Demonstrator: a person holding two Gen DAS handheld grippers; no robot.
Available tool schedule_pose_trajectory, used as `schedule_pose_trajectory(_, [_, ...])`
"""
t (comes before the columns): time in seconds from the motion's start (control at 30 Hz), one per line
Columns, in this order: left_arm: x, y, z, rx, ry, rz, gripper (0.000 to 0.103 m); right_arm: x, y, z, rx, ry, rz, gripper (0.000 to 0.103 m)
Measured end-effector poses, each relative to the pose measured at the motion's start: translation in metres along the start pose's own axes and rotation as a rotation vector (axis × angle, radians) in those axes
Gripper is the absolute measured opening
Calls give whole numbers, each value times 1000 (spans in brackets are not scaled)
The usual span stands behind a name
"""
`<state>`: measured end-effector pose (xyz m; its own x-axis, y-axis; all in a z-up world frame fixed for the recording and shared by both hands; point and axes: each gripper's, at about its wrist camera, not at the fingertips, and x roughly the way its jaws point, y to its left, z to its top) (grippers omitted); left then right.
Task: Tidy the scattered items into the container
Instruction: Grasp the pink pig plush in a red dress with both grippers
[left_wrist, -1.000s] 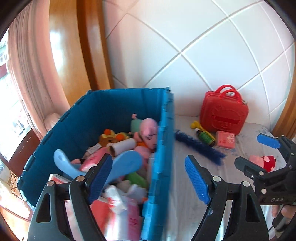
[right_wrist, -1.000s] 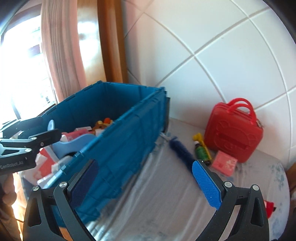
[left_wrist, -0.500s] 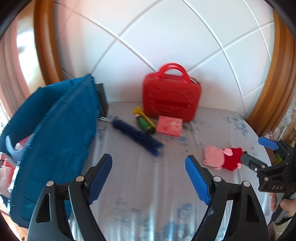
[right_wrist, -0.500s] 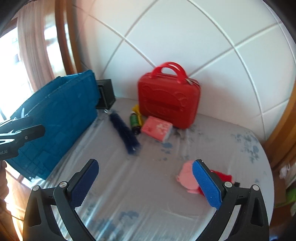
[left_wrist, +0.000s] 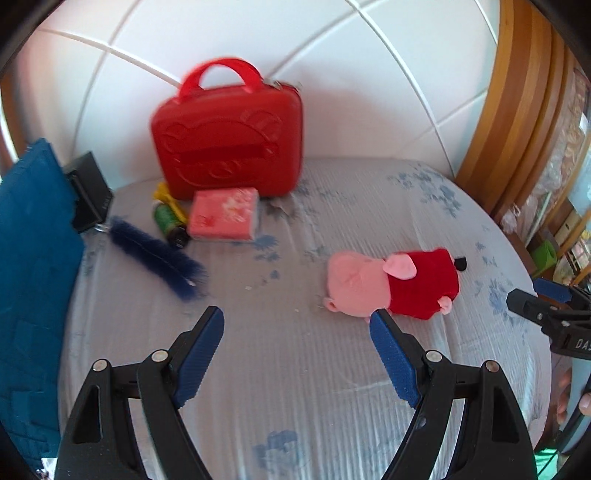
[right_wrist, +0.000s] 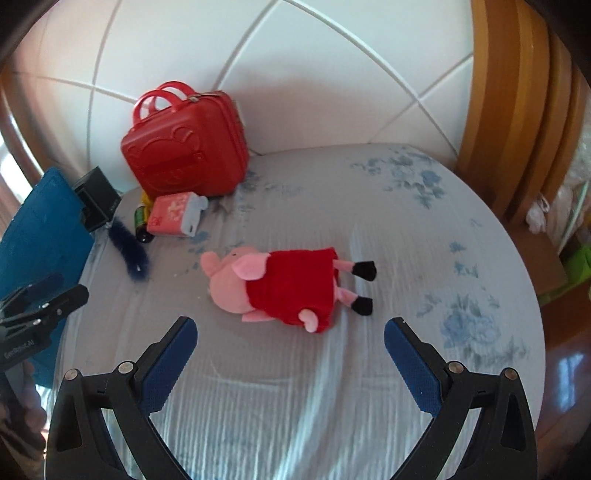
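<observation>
Grey cloth with a blue floral print covers the bed (right_wrist: 369, 206) on which all loose items lie. Landmark for this report is the red case (left_wrist: 227, 140), standing upright against the white tiled wall (left_wrist: 332, 55).

Items noted:
- Pink packet (left_wrist: 223, 213): lying flat, just in front of the case, touching or nearly touching its base.
- Green bottle (left_wrist: 169, 221): on its side, just left of the packet, with a yellow piece (left_wrist: 162, 194) at its far end beside the case's lower left corner.
- Dark blue brush (left_wrist: 157, 256): lying diagonally, in front of and left of the case, near the bottle.
- Black box (left_wrist: 88, 190): left of the case, against the blue crate (left_wrist: 33, 258), of which only an outer wall shows.
- Pig plush (right_wrist: 277, 286) in a red dress: lying on its side, well in front of and right of the case, apart from the other items, head toward the brush.

Left gripper (left_wrist: 295, 350): released, jaws spread wide, nothing between them; its right finger tip sits just before the plush in the left wrist view. Right gripper (right_wrist: 290, 360): released, jaws wide, empty, raised above the bed with the plush just beyond the fingertips.
</observation>
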<state>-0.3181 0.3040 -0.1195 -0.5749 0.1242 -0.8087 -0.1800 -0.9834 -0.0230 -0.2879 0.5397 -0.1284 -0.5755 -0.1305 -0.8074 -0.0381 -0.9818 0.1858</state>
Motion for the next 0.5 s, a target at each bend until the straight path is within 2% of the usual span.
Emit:
schedule_pose_trajectory(0.13, [51, -21, -2, 26, 89, -41, 81, 28, -20, -4, 65, 55, -11, 103])
schedule_pose_trajectory(0.5, [151, -53, 6, 91, 219, -116, 81, 112, -27, 4, 91, 188, -18, 103])
